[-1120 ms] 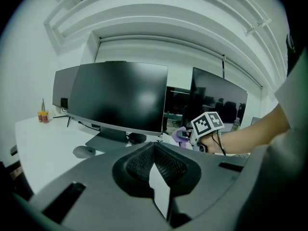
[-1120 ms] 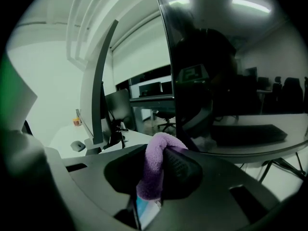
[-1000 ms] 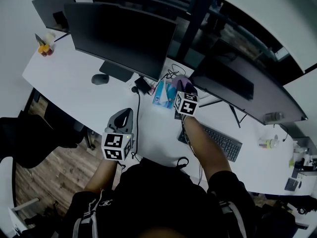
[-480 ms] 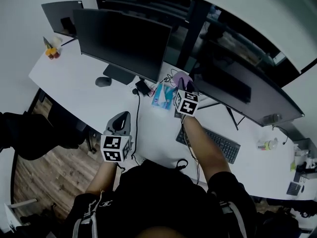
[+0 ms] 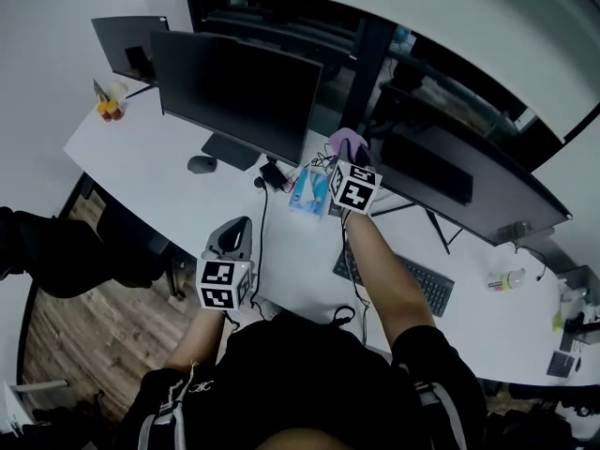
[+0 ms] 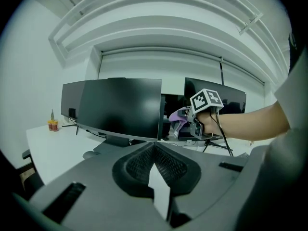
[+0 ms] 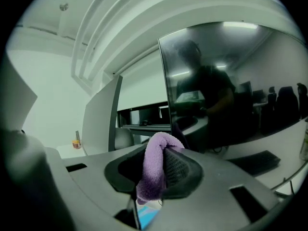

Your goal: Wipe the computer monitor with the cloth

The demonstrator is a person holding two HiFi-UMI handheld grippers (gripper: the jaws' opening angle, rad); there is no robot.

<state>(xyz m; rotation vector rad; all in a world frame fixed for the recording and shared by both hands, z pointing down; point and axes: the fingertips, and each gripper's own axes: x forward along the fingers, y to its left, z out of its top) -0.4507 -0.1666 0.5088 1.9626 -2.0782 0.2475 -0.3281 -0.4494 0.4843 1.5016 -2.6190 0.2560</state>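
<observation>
Head view, tabletop: the white tabletop [image 5: 131, 162] carried a left-side monitor [image 5: 239, 87] and a wider right-side monitor [image 5: 464, 181], both dark.
Head view, right gripper: the right gripper [image 5: 347, 157] was up in the gap between the two screens with the purple cloth [image 5: 345, 143] bunched at its tip. The cloth sat just beside the right-side monitor's near edge; couldn't tell if it touched.
Head view, left gripper: the left gripper [image 5: 237, 225] hung low over the tabletop's front edge, well apart from both screens.
Head view, other bits: a mouse [image 5: 201, 164] lay by the left-side monitor's stand, a blue packet [image 5: 309, 190] sat just below the cloth, and a keyboard [image 5: 403, 275] was beside the right forearm.
Left gripper view, fingers: the fingers [image 6: 137, 165] were pressed together, nothing between them, pointing toward the left-side monitor.
Left gripper view, cloth: it poked out of the right gripper just past that screen's right edge.
Right gripper view, fingers: the fingers [image 7: 180, 170] were clamped on the cloth, a folded loop of it sticking up between them.
Right gripper view, monitor: the glossy right-side monitor filled the right half, close ahead, reflecting a person.
</observation>
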